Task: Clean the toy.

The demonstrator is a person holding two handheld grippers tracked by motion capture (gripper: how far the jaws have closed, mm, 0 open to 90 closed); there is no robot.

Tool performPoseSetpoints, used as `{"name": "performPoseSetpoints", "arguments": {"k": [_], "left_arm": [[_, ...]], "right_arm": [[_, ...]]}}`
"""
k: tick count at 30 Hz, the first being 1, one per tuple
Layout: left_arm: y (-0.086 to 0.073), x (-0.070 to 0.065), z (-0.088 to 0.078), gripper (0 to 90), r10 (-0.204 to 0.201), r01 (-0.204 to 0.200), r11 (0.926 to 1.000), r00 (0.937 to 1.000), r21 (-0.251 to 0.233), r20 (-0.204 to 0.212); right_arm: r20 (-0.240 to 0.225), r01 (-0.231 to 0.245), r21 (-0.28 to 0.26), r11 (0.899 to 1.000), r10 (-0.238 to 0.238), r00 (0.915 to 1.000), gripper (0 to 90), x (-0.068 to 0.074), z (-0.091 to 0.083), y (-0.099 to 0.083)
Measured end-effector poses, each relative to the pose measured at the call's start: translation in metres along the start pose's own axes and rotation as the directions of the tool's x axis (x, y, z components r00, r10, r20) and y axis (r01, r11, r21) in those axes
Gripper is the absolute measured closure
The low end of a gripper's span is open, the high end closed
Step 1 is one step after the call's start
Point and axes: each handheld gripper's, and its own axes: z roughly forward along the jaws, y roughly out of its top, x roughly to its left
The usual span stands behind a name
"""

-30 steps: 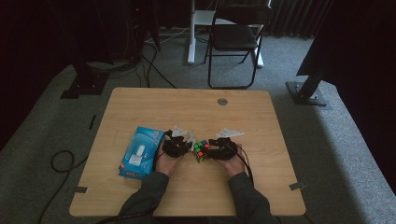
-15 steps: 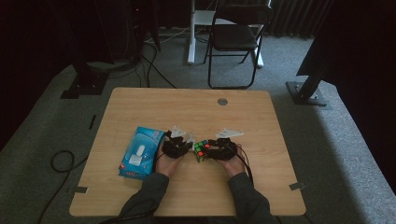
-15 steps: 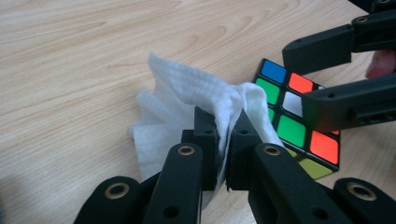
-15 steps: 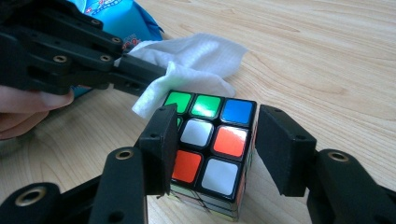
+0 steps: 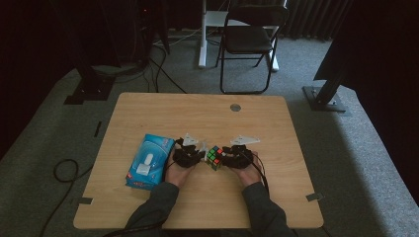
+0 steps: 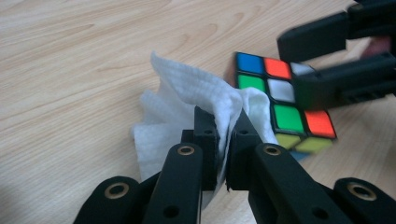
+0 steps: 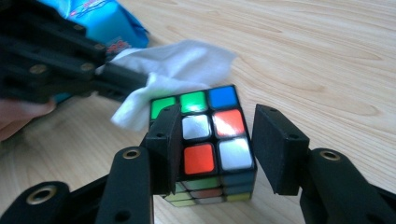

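A scrambled puzzle cube (image 5: 215, 157) (image 6: 280, 107) (image 7: 205, 135) rests on the wooden table (image 5: 197, 108) between my two hands. My left gripper (image 5: 200, 154) (image 6: 223, 121) is shut on a crumpled white wipe (image 6: 187, 102) (image 7: 177, 70), which touches the cube's left side. My right gripper (image 5: 225, 155) (image 7: 217, 126) straddles the cube, and its jaws have just been closing. One pad lies against the cube's side; the other stands a sliver off it. The left gripper view shows the right gripper's jaws (image 6: 336, 60) blurred at the cube's far edge.
A blue pack of wipes (image 5: 148, 160) (image 7: 102, 18) lies to the left of my left hand. A round grommet (image 5: 235, 107) sits near the table's far edge. Beyond the table stand a black folding chair (image 5: 249, 39) and stand bases on grey carpet.
Both hands stay where they were, beside the cube. At this size the high view shows no clear shift of the cube or the wipe.
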Motion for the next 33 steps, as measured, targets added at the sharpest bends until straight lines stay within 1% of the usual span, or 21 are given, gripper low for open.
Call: {"name": "performPoseSetpoints", "arguments": {"k": [2,3,6,9,11,13,15,17,19,20,23,28,33], "left_arm": [[-0.001,-0.002,-0.001,85.6,-0.01,0.01,1.0,0.9999,-0.003,0.007],[-0.002,-0.004,-0.001,85.6,-0.008,0.009,1.0,0.9998,-0.005,0.02],[-0.004,-0.012,-0.002,85.6,0.014,-0.014,0.9999,0.9995,0.0,0.028],[-0.007,-0.018,-0.003,85.5,0.014,-0.014,0.9999,0.9991,-0.003,0.04],[-0.008,-0.022,-0.003,85.5,0.023,-0.022,0.9997,0.9986,-0.003,0.048],[-0.009,-0.024,-0.003,85.5,0.024,-0.024,0.9997,0.9984,-0.005,0.051],[-0.01,-0.025,-0.004,85.5,0.023,-0.023,0.9997,0.9983,-0.007,0.054],[-0.01,-0.025,-0.004,85.4,0.026,-0.026,0.9996,0.9985,-0.006,0.049],[-0.01,-0.024,-0.004,85.4,0.021,-0.021,0.9998,0.9988,-0.005,0.043],[-0.011,-0.023,-0.005,85.5,0.019,-0.018,0.9998,0.999,-0.007,0.041],[-0.011,-0.021,-0.005,85.4,0.013,-0.012,0.9999,0.9993,-0.01,0.035],[-0.012,-0.017,-0.007,85.5,0.0,0.0,0.9999,0.9996,-0.011,0.028],[-0.011,-0.015,-0.008,85.4,-0.004,0.005,0.9999,0.9998,-0.015,0.018]], "right_arm": [[0.006,-0.001,0.001,1.0,0.001,1.0,51.9,-0.001,-0.001,0.0],[0.012,-0.001,-0.002,1.0,0.001,0.9999,50.8,-0.001,-0.001,0.0],[0.027,-0.012,-0.008,1.0,0.012,0.9995,47.4,0.0,0.0,0.0],[0.039,-0.014,-0.013,1.0,0.014,0.9991,49.5,0.0,0.0,0.001],[0.043,-0.018,-0.013,1.0,0.019,0.9989,50.0,-0.001,-0.001,0.001],[0.064,-0.024,-0.013,1.0,0.024,0.9976,49.7,-0.001,-0.002,0.001],[0.074,-0.029,-0.009,1.0,0.03,0.9968,47.2,-0.002,-0.003,0.001],[0.087,-0.031,0.003,1.0,0.031,0.9958,46.9,-0.004,-0.005,0.002],[0.1,-0.025,0.01,1.0,0.023,0.9947,47.0,-0.004,-0.006,0.002],[0.103,-0.029,0.014,0.999,0.028,0.9943,47.1,-0.004,-0.007,0.002],[0.097,-0.033,0.024,0.999,0.03,0.9949,48.3,-0.005,-0.01,0.002],[0.101,-0.041,0.048,0.998,0.036,0.9942,49.1,-0.003,-0.014,0.002],[0.101,-0.066,0.062,0.996,0.059,0.9931,49.3,-0.001,-0.015,0.001]]}}
